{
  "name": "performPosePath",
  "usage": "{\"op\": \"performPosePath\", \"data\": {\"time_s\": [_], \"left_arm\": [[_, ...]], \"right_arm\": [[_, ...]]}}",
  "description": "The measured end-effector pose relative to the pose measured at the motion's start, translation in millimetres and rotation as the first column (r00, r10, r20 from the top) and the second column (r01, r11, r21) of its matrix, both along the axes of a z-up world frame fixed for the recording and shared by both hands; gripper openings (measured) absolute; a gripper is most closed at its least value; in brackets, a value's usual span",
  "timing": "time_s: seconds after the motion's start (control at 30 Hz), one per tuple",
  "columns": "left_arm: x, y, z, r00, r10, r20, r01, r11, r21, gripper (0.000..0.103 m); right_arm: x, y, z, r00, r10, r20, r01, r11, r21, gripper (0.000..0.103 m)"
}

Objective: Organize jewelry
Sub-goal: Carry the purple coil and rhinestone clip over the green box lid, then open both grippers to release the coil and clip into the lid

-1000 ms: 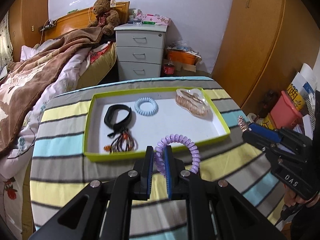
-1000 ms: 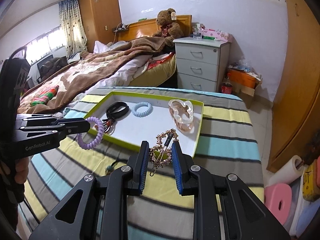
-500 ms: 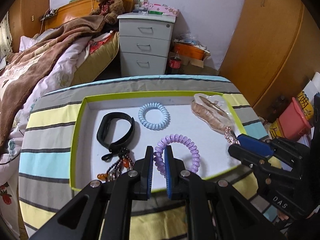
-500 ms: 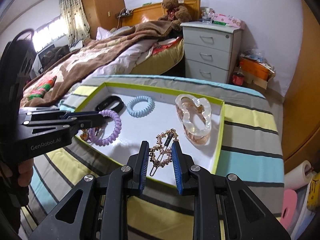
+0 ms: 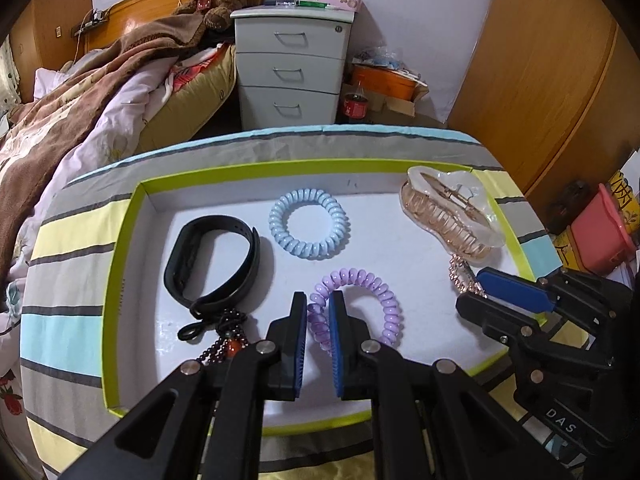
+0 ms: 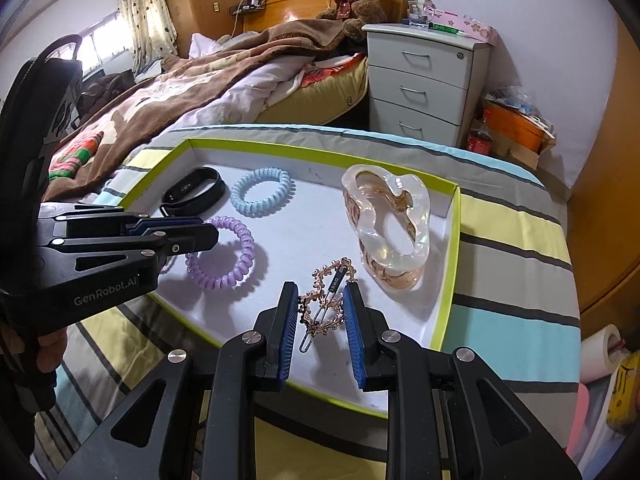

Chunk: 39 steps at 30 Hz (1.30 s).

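A green-rimmed white tray [image 5: 132,220] [image 6: 450,248] lies on a striped table. In it are a black band [image 5: 212,264], a blue coil hair tie [image 5: 308,229], a clear claw clip [image 5: 448,216] [image 6: 386,224] and a beaded tassel [image 5: 224,346]. My left gripper [image 5: 319,306] is shut on a purple coil hair tie [image 5: 360,304] [image 6: 222,252], low over the tray floor. My right gripper [image 6: 322,300] has its jaws parted around a gold hair clip [image 6: 326,306] that lies on the tray floor; it also shows in the left wrist view [image 5: 480,284].
A bed with a brown blanket [image 6: 192,76] stands left of the table. A grey drawer unit [image 5: 292,68] is behind it, a wooden wardrobe [image 5: 540,60] at right. Boxes and a pink bin [image 5: 600,232] sit on the floor at right.
Both grippers moved forward over the tray and down. The right jaws have widened around the gold clip, which now rests on the tray. The purple tie is now low in the tray.
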State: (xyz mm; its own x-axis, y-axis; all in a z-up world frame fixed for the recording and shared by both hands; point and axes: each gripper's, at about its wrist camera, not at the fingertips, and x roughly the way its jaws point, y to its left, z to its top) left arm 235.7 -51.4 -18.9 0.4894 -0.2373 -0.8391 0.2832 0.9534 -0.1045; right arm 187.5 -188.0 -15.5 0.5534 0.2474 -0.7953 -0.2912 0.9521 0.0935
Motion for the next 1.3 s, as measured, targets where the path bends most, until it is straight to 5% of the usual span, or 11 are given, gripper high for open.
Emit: {"op": "performPosePath", "data": {"time_s": [0.8,1.3], "left_arm": [[5,4,-6,0.999,0.015,-0.036,-0.016,0.999,-0.031,0.013],[-11,8,11,1.000,0.009,-0.006,-0.009,0.997,-0.073,0.045]], "right_arm": [[7,0,-8,0.999,-0.029,-0.036,0.028,0.999,-0.017,0.024],[-3,-6,4,0.999,-0.050,-0.010,0.050,0.999,0.022,0.030]]}}
